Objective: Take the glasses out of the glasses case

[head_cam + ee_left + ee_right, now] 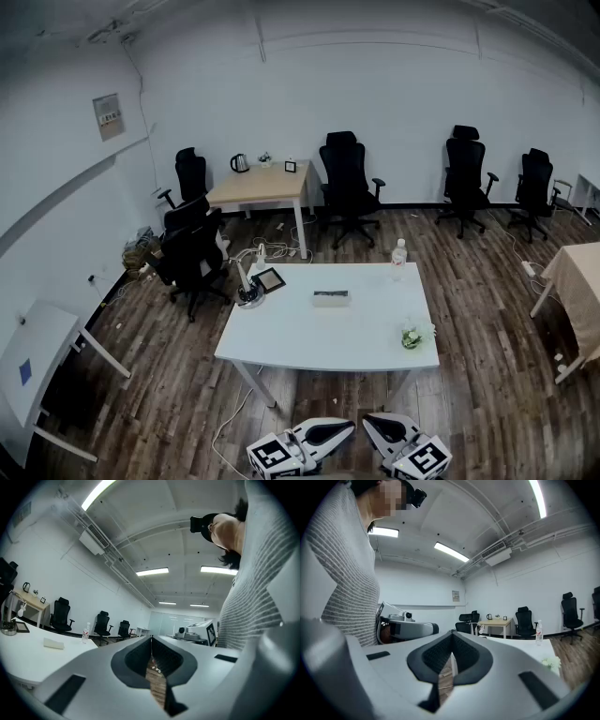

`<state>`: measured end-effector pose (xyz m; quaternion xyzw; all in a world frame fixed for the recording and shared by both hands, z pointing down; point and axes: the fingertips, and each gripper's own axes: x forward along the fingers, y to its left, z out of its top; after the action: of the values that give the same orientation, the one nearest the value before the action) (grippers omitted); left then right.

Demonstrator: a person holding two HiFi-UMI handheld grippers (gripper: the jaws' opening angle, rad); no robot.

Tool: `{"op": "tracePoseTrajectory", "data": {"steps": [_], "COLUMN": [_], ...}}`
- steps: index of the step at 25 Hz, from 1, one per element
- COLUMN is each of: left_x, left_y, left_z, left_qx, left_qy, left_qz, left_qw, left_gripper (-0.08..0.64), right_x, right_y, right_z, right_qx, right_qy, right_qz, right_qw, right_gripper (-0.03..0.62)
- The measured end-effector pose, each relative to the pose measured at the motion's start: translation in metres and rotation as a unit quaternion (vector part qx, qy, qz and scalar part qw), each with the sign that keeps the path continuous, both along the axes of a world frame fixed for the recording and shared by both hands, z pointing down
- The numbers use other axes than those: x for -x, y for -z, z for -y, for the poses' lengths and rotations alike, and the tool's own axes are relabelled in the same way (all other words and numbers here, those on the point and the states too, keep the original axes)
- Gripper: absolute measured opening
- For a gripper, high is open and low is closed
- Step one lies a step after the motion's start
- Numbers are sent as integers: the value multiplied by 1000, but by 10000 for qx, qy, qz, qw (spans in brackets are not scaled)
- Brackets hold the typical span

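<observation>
The glasses case (pixel 330 297) is a small grey box lying shut near the middle of the white table (pixel 309 342); in the left gripper view the case (pixel 53 643) shows far off on the tabletop. Both grippers hang at the bottom of the head view, well short of the table's near edge. My left gripper (pixel 345 428) (pixel 151 640) is shut with nothing between its jaws. My right gripper (pixel 371 422) (pixel 452 635) also has its jaws together and holds nothing. The two point towards each other. No glasses are visible.
A water bottle (pixel 399 258) stands at the table's far right, a small flower pot (pixel 411 337) near its front right, a desk lamp with a tablet (pixel 255 284) at its left. Black office chairs (pixel 349 187), a wooden desk (pixel 262 186) and other tables ring the room.
</observation>
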<state>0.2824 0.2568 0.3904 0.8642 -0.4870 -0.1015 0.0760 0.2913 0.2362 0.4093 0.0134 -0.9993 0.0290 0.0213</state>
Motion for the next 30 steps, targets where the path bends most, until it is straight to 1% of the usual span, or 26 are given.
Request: {"op": "tracePoseTrajectory", "data": {"steps": [8,14,20,23,30], "left_x": [5,4,2,2,-1], "left_y": [3,4,0,-1,5], "left_z": [7,10,9,10,11], "left_qx": [77,104,120,101,-14], "left_qy": [4,-62,-64,-31,100], "left_qz": [81,49,50,63,-91], "left_qw": [9999,9999,9999,9999,9999], "left_gripper": [14,14,14,14,14], "right_x": [6,5,0,-1,-3], "right_y": [6,6,15,15,24], "right_z": [7,11,12,19,25], "right_qx": [-11,15,352,424,520], "right_qy": [22,-63,-55,-250,-226], "right_qz": [36,35,571,620,722], "right_qw": [10000,10000,9977,9969,9958], "right_gripper": [14,14,17,17,17]}}
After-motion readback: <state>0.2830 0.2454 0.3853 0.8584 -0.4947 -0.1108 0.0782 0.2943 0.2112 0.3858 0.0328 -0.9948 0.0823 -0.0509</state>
